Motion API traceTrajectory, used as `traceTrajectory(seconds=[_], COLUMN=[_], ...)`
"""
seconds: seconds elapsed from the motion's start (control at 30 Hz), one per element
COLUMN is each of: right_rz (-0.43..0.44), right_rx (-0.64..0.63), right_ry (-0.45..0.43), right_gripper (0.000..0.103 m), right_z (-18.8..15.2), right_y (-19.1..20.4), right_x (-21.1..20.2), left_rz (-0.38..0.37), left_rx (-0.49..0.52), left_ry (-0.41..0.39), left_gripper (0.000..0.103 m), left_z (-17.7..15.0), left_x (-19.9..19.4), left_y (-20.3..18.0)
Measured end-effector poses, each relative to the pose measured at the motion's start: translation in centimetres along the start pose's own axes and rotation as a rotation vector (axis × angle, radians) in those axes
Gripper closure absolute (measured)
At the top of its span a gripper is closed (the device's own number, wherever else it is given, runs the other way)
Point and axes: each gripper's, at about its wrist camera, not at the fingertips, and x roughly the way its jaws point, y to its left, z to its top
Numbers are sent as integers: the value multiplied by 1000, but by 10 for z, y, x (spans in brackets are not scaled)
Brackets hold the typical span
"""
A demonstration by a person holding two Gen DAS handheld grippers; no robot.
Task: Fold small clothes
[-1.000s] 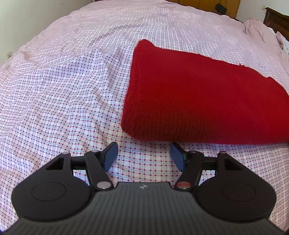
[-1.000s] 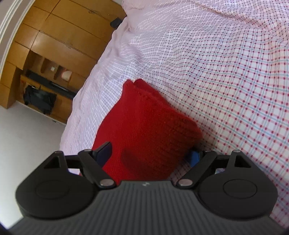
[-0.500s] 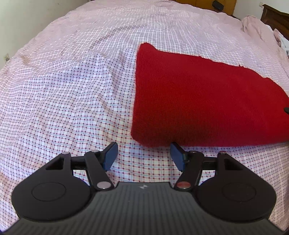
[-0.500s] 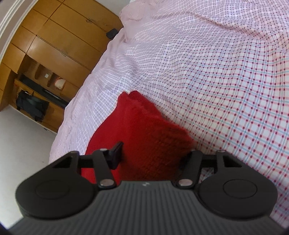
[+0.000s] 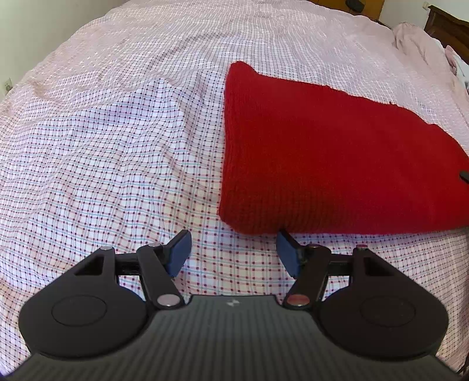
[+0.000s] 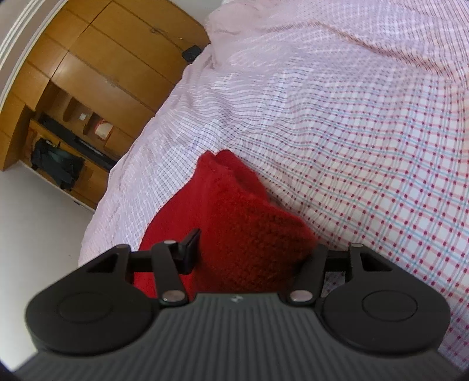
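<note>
A folded red knitted garment (image 5: 328,152) lies on the checked bedsheet (image 5: 111,152), right of centre in the left wrist view. My left gripper (image 5: 233,252) is open and empty, just in front of the garment's near left corner. In the right wrist view the same garment (image 6: 249,234) lies between the jaws of my right gripper (image 6: 252,249), which stand wide apart around its corner; the right fingertip is hidden behind the knit. A black tip of the right gripper (image 5: 464,175) shows at the right edge of the left wrist view.
The bed stretches far left and back. A wooden wardrobe and shelves (image 6: 96,76) with a dark bag (image 6: 55,164) stand beyond the bed's edge. White floor (image 6: 38,222) lies below. A dark headboard (image 5: 448,26) and pillows sit at the far right.
The left gripper has drifted left, so the garment sits further right in its view. The right gripper has tilted and shifted along the garment's corner, its jaws still wide.
</note>
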Motion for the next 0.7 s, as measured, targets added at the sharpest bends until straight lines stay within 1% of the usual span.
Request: traceTrajectory(seconds=[0.1,0.2,0.4,0.5,0.7], right_rz=[-7,-15,6,15,71], right_rx=[-58,-132,-256,-302,-429], right_ry=[-7,-17,-54,-55,-78], right_gripper=[62,65,67,68,69], right_z=[1,4,5,5,-5], right_y=[10,27,62,82,136], right_x=[-3,-8,-21,-27,-37], left_rz=[9,20,29,40,55], left_rx=[13,20,9,-3,-16], left_ry=[-6,-17,-34,-45,-60], left_gripper=[34,34,34,34,34], left_z=[0,1,4,6,10], left_x=[-2,-7,-16,-21,-27], left_y=[-1,1,13,22,40])
